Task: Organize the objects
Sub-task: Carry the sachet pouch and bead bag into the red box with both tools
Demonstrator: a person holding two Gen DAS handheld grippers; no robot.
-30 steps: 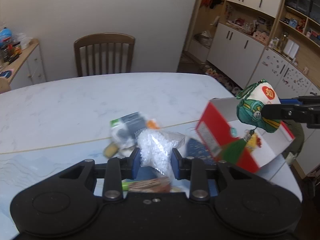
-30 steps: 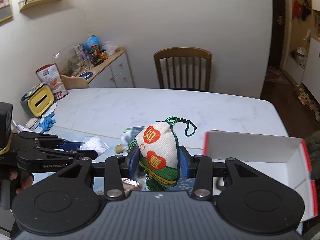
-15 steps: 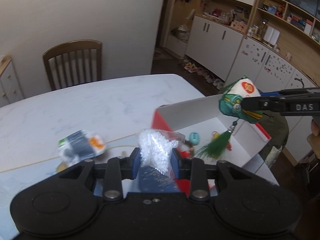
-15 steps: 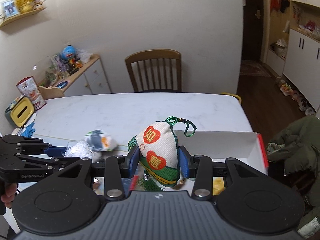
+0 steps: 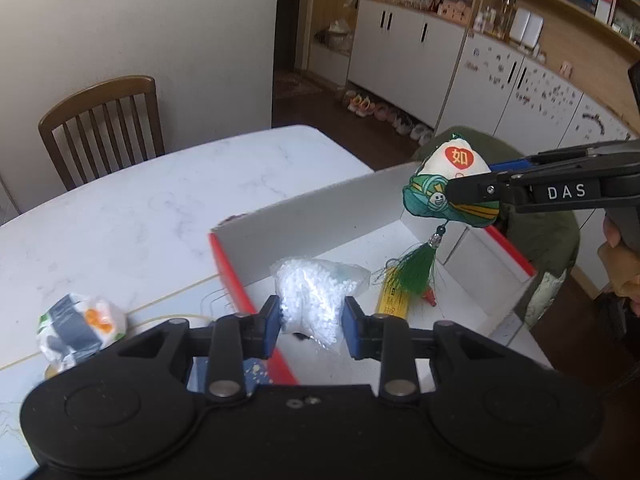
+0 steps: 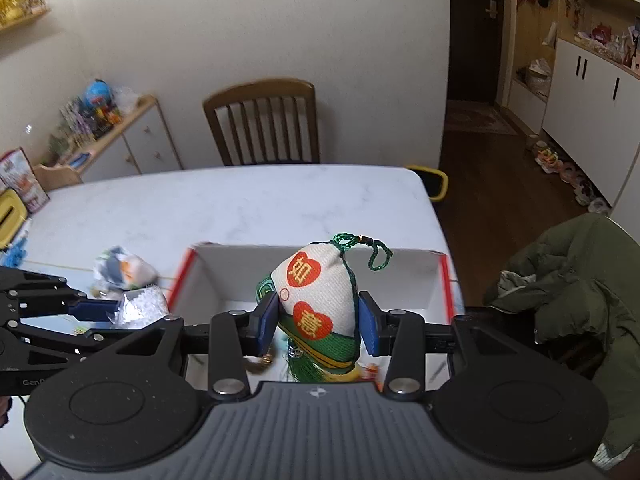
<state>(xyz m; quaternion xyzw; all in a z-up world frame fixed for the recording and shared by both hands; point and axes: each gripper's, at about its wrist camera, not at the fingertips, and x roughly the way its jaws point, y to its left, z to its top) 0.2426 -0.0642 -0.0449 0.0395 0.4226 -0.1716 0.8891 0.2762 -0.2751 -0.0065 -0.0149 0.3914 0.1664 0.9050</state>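
Now both loads have swung over the red-edged box [image 5: 400,208]: left gripper [image 5: 311,327] clamping the bead bag [image 5: 316,288], right gripper [image 6: 318,322] pinching the tasselled sachet [image 6: 316,300]. Drop looks next.

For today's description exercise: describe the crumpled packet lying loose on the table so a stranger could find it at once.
Start at the white marble table, then the red-edged white cardboard box. Left of it lies a crumpled white, grey and orange plastic packet, the only loose item no gripper holds.

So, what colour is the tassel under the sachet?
Green; the tassel shows best in the left wrist view.
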